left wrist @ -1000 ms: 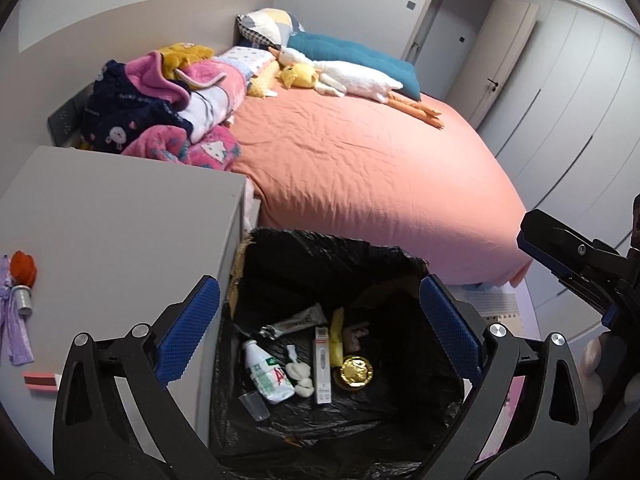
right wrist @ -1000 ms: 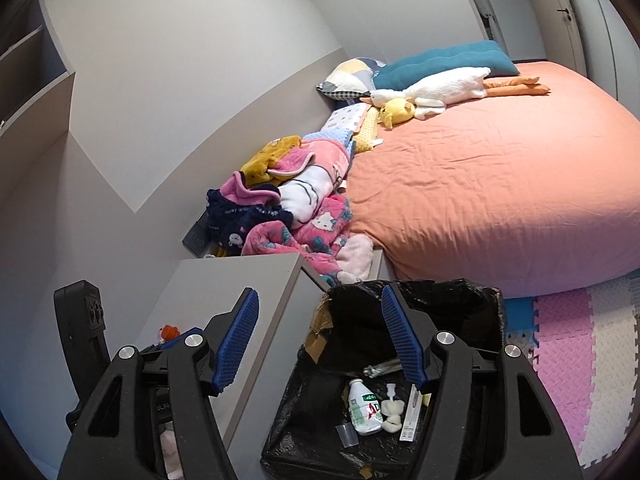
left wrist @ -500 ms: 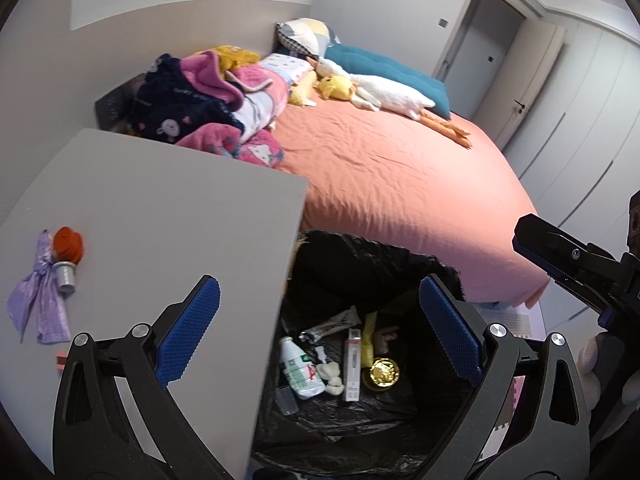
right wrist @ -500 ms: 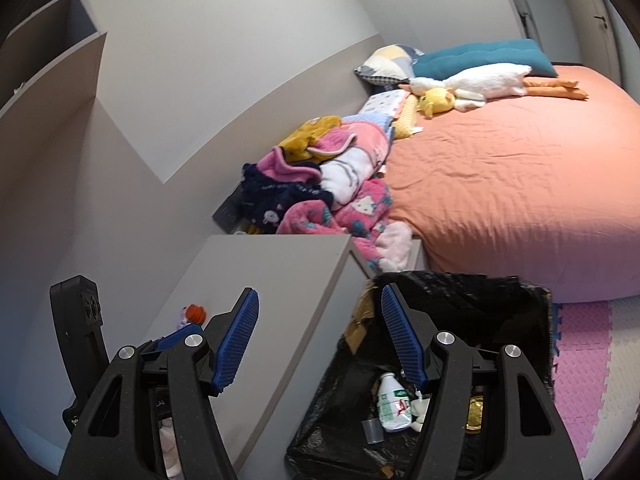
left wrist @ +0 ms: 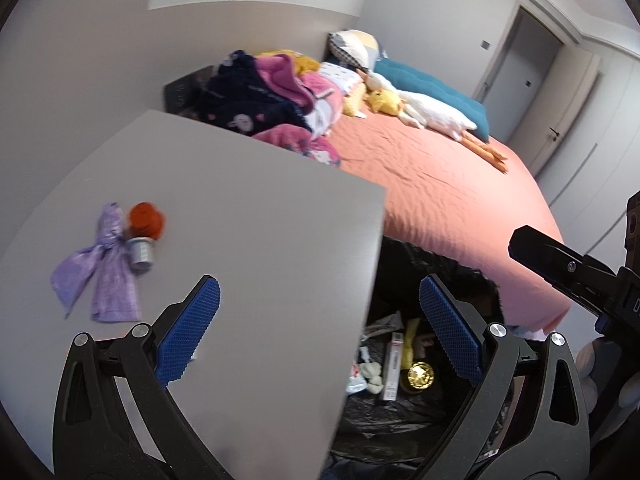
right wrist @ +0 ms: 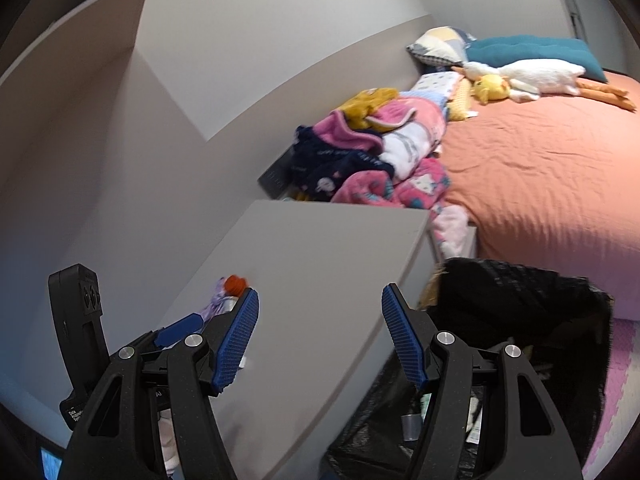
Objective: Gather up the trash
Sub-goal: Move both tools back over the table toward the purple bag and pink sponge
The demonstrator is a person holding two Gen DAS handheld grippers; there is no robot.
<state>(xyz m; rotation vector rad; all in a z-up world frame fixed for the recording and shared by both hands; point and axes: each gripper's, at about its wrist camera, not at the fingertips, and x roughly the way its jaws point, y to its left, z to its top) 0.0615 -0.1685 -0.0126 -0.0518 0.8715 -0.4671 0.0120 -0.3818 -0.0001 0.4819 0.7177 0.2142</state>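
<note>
bin (left wrist: 460, 276) with black liner beside bench (left wrist: 248, 248) holds bottle, carton (left wrist: 392, 366), gold lid (left wrist: 419, 376). purple wrapper (left wrist: 104, 272) lies on bench. left tool (left wrist: 316, 328) and right tool (right wrist: 320, 332) both spread wide, empty.

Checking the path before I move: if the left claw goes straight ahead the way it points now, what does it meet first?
Probably the flat grey tabletop: the open left claw points across its right edge, with the black-lined trash bin just beyond. Depth is unclear, so it may pass above.
</note>
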